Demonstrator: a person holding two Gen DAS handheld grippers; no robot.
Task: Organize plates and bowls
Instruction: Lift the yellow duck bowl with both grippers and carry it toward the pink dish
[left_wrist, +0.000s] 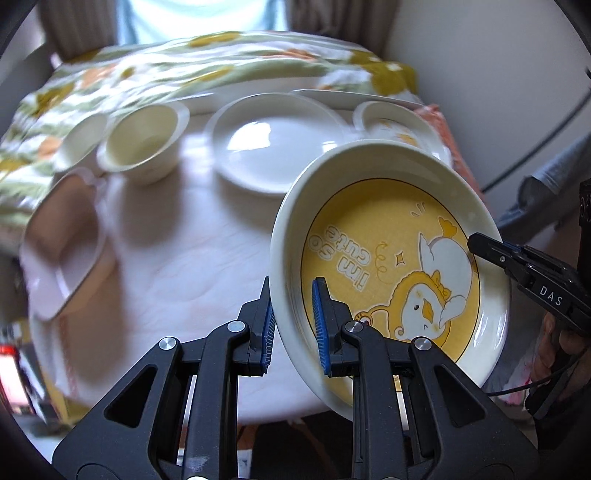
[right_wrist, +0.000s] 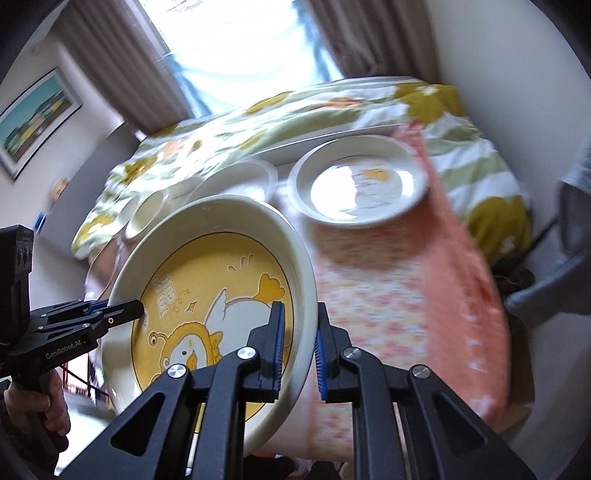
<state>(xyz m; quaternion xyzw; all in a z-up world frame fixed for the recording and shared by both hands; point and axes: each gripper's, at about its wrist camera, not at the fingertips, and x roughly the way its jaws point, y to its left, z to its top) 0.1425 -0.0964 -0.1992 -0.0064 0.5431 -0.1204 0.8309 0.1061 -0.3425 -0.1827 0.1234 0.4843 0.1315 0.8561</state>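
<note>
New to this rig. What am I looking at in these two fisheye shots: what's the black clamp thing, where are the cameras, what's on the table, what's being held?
No robot here: a person carries a hand-held gripper in each hand, each with a fisheye camera looking forward along its two blue-padded fingers. One picture is from the left hand-held gripper, the other from the right hand-held gripper. Both are shut on opposite rims of the same yellow duck plate, which is lifted and tilted above the table. Each camera also shows the other gripper at the plate's far rim. On the table: a plain white plate, a cream bowl, a pink dish, and another duck-print plate.
</note>
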